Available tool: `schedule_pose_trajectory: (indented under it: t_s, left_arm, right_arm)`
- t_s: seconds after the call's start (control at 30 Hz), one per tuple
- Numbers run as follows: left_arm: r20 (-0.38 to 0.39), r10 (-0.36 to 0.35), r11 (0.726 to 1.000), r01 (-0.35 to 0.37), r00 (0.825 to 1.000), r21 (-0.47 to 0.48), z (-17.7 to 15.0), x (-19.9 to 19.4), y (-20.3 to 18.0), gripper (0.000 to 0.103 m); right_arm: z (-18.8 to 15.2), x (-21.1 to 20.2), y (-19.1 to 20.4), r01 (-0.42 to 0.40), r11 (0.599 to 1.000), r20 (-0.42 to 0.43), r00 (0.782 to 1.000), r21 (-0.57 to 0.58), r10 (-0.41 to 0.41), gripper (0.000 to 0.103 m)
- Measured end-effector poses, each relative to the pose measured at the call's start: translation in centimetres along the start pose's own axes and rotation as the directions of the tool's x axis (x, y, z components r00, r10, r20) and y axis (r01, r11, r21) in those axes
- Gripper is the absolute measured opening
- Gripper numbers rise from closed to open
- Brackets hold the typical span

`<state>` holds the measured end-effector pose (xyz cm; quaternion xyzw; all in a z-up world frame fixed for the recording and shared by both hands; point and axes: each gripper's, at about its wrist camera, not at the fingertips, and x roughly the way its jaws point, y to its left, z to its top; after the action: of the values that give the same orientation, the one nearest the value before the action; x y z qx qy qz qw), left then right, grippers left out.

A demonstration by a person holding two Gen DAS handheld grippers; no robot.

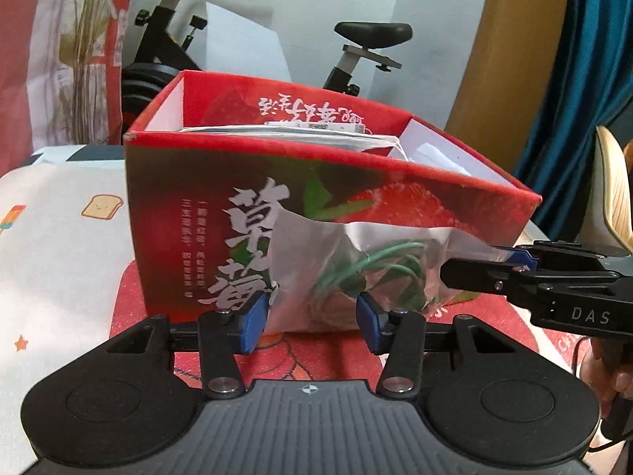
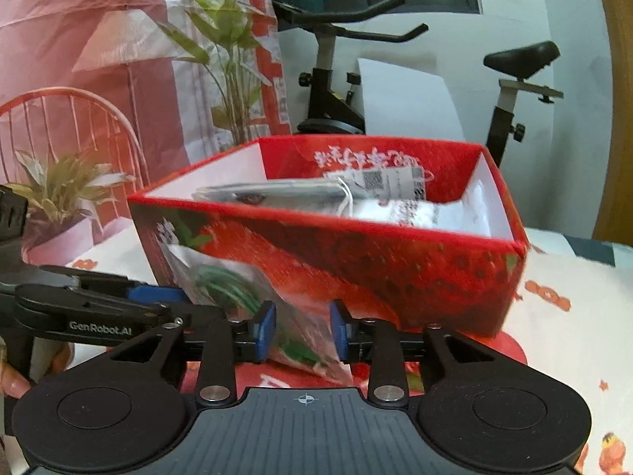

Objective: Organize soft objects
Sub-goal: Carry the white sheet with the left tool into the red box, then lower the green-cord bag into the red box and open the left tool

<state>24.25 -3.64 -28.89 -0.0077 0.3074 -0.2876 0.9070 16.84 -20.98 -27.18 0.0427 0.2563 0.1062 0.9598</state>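
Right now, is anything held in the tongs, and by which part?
A clear plastic bag of green cord: the right tongs pinch its upper right corner; the left tongs straddle its lower left part, grip uncertain.

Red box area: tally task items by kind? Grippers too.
Red strawberry box: 1
Clear bag with green cord, outside the box front: 1
White packets with tags inside the box: at least 2, overlap hides more
Grippers: 2, left gripper, right gripper
Total: at least 6
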Motion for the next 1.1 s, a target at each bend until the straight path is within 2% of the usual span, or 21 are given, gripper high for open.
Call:
schedule_pose_trajectory:
  t_s: [0.17,0.37,0.57,0.8,1.1]
  left_arm:
    - [-0.005,-0.015,1.0,0.015,1.0,0.001,-0.2,-0.1,0.2,0.052]
    - [-0.016,-0.014,1.0,0.014,1.0,0.006,0.0,0.1,0.0,0.052]
    - [-0.02,-0.019,1.0,0.019,1.0,0.01,0.2,0.2,-0.2,0.052]
    - [-0.022,-0.017,0.999,0.017,1.0,0.032,0.1,0.4,-0.8,0.052]
    - [-0.01,-0.05,0.998,0.051,0.999,0.021,0.8,-1.1,-0.2,0.051]
  right_arm:
    - [-1.2,0.6,-1.4,-0.006,0.998,-0.026,1.0,0.067,0.008,0.033]
    - [-1.9,0.9,-1.5,-0.026,0.998,-0.022,0.999,0.056,0.028,0.034]
    - [-2.3,0.5,-2.2,-0.018,0.995,-0.009,1.0,0.094,0.019,0.033]
    - [-2.6,0.2,-3.1,-0.022,0.987,0.008,1.0,0.157,0.021,0.02]
    - [-1.9,-0.6,-2.4,-0.049,0.986,0.014,0.999,0.159,0.047,0.016]
